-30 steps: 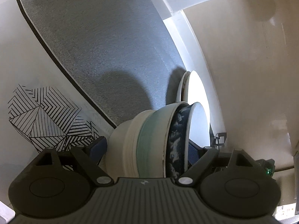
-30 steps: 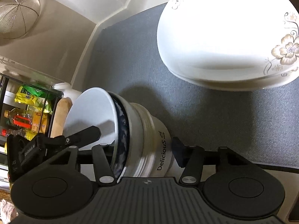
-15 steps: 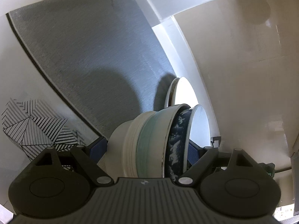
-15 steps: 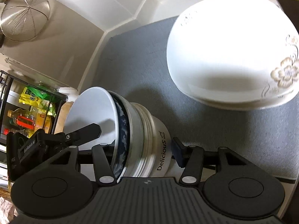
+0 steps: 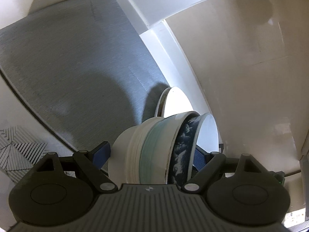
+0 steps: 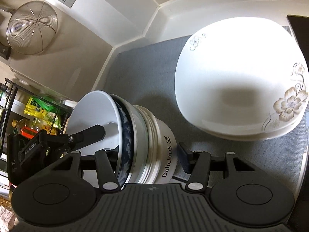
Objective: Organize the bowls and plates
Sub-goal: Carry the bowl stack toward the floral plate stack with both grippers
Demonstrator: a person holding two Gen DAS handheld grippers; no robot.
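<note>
Bowl stack (image 5: 154, 150) (image 6: 143, 145): nested, tipped sideways; my left claw (image 5: 149, 156) and right claw (image 6: 146, 154) both clamped across it, above grey mat (image 5: 77, 67).

1. The left wrist camera is looking forward along its own fingers, very near the stack of bowls (image 5: 164, 150), facing the grey mat (image 5: 77, 73) at 11 o'clock.
2. The right wrist camera is viewing the same stack of bowls (image 6: 139, 143) closely, with the floral plates (image 6: 239, 77) at 2 o'clock.
</note>
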